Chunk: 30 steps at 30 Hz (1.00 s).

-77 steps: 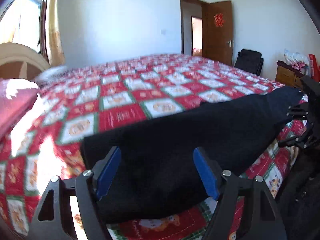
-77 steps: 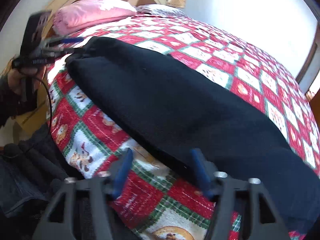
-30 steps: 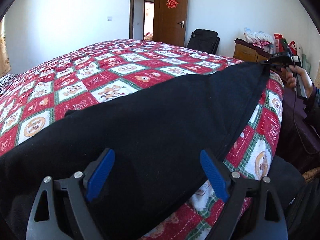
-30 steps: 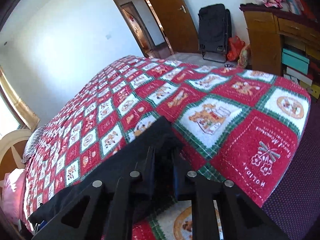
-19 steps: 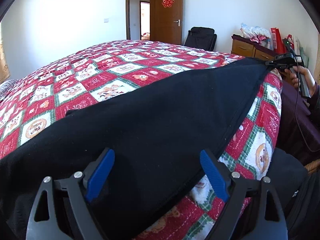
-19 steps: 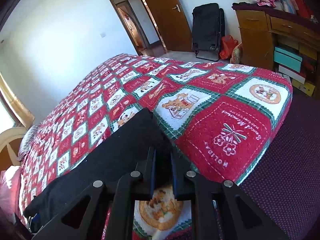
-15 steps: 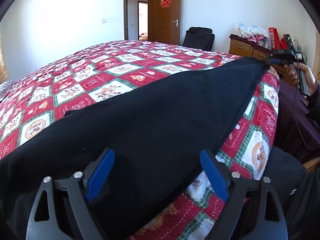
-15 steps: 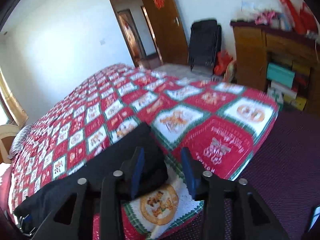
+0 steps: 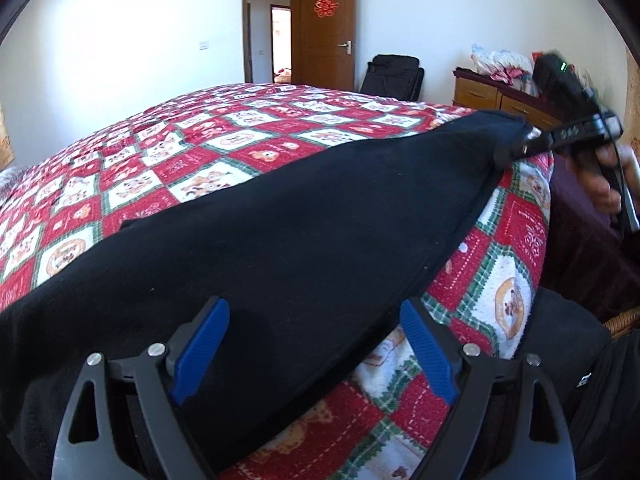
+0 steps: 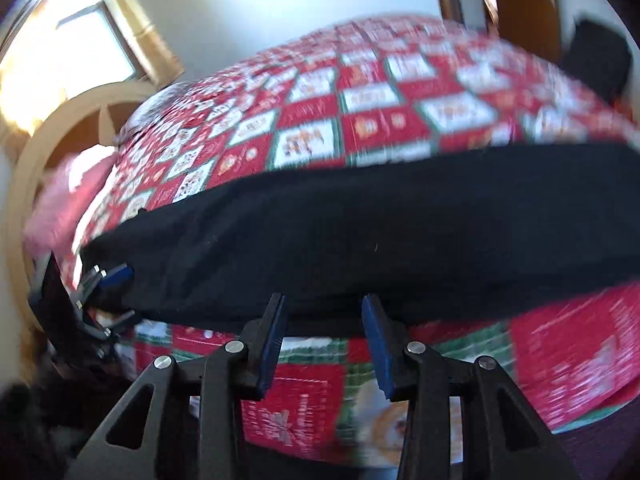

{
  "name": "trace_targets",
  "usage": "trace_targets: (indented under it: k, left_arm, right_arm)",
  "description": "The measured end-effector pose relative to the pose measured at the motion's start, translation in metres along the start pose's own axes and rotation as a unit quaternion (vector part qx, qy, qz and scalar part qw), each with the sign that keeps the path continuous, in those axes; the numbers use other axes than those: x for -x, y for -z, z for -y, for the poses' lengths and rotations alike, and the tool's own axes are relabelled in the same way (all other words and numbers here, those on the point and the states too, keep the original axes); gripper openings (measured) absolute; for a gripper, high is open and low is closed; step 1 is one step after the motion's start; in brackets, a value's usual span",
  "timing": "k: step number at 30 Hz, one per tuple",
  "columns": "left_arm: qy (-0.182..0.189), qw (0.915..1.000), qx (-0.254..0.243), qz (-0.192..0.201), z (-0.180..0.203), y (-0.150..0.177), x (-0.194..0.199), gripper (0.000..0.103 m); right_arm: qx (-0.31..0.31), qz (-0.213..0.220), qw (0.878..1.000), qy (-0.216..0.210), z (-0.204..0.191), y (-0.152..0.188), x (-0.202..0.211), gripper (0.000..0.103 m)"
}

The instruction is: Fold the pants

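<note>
Though blurred in the right wrist view, contents legible enough to list.

Black pants (image 9: 304, 216): laid flat in a long band along the near edge of the bed (image 9: 248, 152), running from lower left to upper right of the left wrist frame; one fold apparently made, further folds not yet done.

Left tongs (image 9: 316, 344): released, blue pads spread wide, hovering over the near end of the cloth at bottom centre of the frame; nothing pinched.

Right tongs (image 10: 324, 332): parted about halfway, nothing between the pads; tips just beside the pants' near hem at lower centre of that frame. Whether touching the cloth, cannot tell.

Step in hand, as judged: taking a fresh hold for the next fold. Best done by catching all layers of the hem together, both ends at matching points, then lifting evenly so the band stays straight.

Surroundings: red-and-green patchwork quilt under the pants; pink pillow (image 10: 68, 196) and curved headboard (image 10: 52, 128) at left of the right wrist frame; open door (image 9: 328, 28), black chair (image 9: 394, 76) and wooden dresser (image 9: 496, 100) at upper right of the left wrist frame.

Obstructions: none lying on the pants; bed edge close below the hem.
</note>
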<state>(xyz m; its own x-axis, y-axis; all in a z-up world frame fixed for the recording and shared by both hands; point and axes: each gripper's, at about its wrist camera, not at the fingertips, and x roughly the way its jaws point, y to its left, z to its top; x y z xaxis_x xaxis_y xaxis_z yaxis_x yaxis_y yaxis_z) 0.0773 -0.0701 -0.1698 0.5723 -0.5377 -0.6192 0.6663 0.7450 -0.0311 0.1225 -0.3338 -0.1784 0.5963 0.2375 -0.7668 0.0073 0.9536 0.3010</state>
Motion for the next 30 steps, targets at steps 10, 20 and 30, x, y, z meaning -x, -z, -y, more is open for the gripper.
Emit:
trace_targets:
  k: [10, 20, 30]
  left_arm:
    - [0.004, 0.9998, 0.016, 0.011, -0.002, 0.001, -0.001, 0.09]
    - [0.013, 0.9996, 0.02, 0.015, -0.006, 0.005, 0.003, 0.09]
    - [0.023, 0.9996, 0.012, 0.007, -0.008, 0.009, 0.013, 0.09]
  right_arm:
    - [-0.08, 0.031, 0.996, 0.003, 0.013, -0.007, -0.021, 0.041]
    - [-0.071, 0.062, 0.995, -0.023, 0.01, -0.006, 0.01, 0.003]
    - [-0.047, 0.023, 0.999, -0.004, 0.023, 0.007, 0.003, 0.018]
